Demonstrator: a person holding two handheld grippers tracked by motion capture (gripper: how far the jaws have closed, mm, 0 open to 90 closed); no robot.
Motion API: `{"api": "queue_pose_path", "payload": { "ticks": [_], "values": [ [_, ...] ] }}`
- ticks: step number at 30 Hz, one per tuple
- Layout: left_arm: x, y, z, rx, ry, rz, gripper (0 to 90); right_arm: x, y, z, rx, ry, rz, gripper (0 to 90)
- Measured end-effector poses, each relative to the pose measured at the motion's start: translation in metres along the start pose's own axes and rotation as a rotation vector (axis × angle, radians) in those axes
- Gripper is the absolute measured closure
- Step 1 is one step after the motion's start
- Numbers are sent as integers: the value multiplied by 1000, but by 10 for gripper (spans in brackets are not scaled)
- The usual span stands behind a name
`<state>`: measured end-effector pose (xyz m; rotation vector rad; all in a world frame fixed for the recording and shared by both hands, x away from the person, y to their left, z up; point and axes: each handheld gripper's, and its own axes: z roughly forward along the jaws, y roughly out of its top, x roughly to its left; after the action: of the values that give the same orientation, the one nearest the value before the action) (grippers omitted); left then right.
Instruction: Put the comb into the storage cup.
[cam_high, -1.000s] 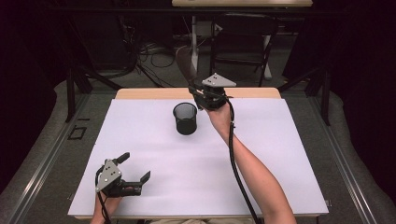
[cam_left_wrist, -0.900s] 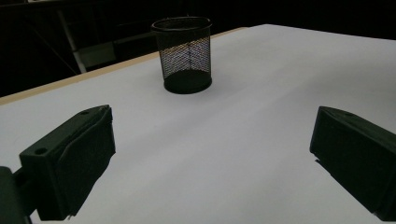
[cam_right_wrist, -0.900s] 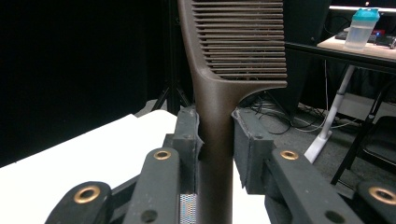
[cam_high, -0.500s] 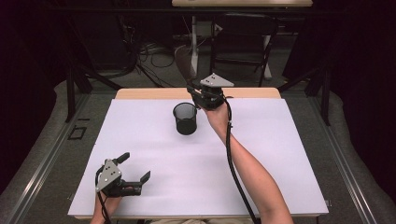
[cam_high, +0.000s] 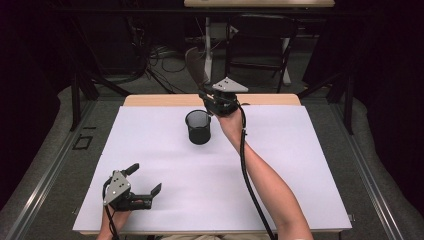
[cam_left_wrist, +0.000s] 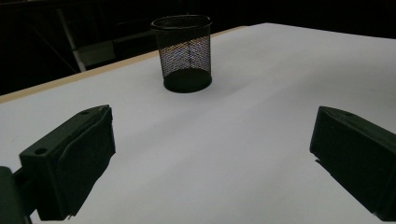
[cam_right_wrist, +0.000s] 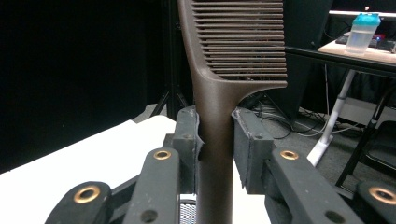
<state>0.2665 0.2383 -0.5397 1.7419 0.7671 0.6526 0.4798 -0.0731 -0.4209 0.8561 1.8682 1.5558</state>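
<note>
Right gripper (cam_high: 212, 100) fingers clamped on comb (cam_right_wrist: 233, 70) handle, comb upright, long axis vertical; mesh cup (cam_high: 198, 127) just at its 7 o'clock on worktop (cam_high: 300, 165). Left gripper (cam_high: 145, 185) fingers apart, well away.

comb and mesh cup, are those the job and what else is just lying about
In the job: brown comb, clamped in the right gripper; black mesh cup, just beside it.
Lying about: left gripper, open and idle; water bottle on the far desk; floor cables.
</note>
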Motion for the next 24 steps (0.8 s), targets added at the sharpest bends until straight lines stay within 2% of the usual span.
{"api": "queue_pose_path", "payload": {
  "ticks": [24],
  "values": [
    [0, 0, -1, -1, 2, 2, 2, 7, -2, 12, 8, 18, -10, 727]
  ]
}}
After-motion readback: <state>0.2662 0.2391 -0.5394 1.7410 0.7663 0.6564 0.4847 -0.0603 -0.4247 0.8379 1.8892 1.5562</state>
